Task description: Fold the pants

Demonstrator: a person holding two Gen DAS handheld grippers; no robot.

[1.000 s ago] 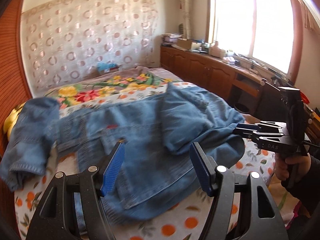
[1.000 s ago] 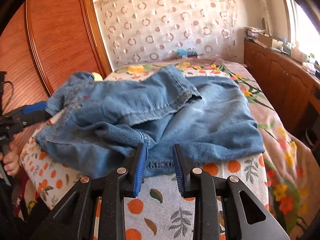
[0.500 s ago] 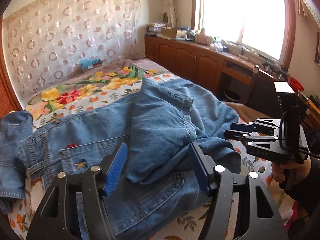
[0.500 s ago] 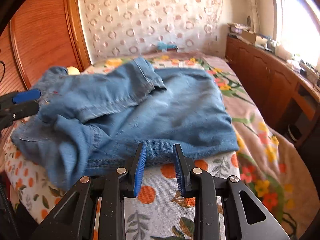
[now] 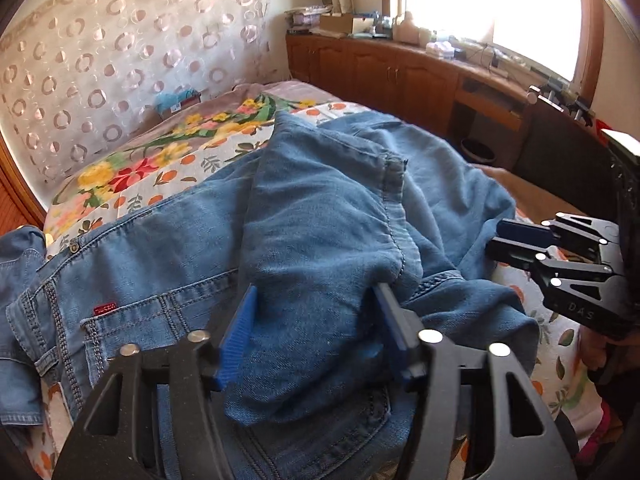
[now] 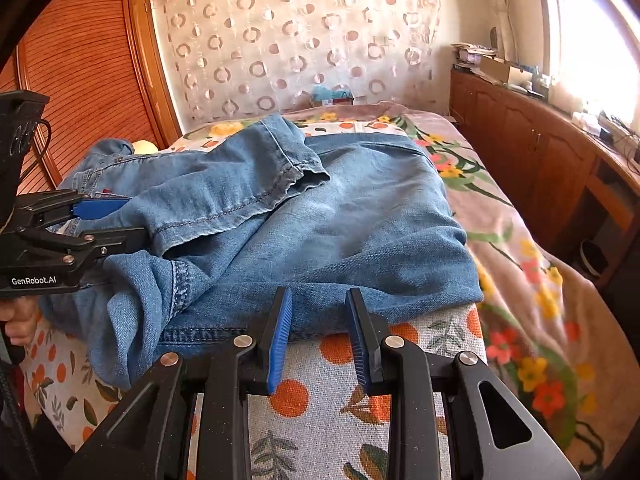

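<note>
Blue jeans (image 5: 320,220) lie crumpled across the bed, one leg folded back over the seat and pockets. My left gripper (image 5: 316,292) straddles that folded leg. Its jaws are closing with the denim bulging between the blue pads (image 5: 240,336), not pinched. From the right wrist view, the left gripper (image 6: 132,220) reaches in from the left at the leg's fold. My right gripper (image 6: 319,294) hovers at the near edge of the jeans (image 6: 340,232), its jaws narrowly apart with nothing between them. It also shows at the right as the right gripper (image 5: 494,236), held by a hand.
The bed (image 6: 320,420) has an orange-print sheet and a floral blanket (image 6: 520,280). Wooden cabinets (image 6: 540,152) with clutter run under the window on the right. A slatted wooden wardrobe (image 6: 88,92) stands at left. A bin (image 5: 476,152) sits on the floor.
My left gripper has moved in and down over the folded leg, and its jaws have narrowed around it. The right gripper stays at the jeans' near edge.
</note>
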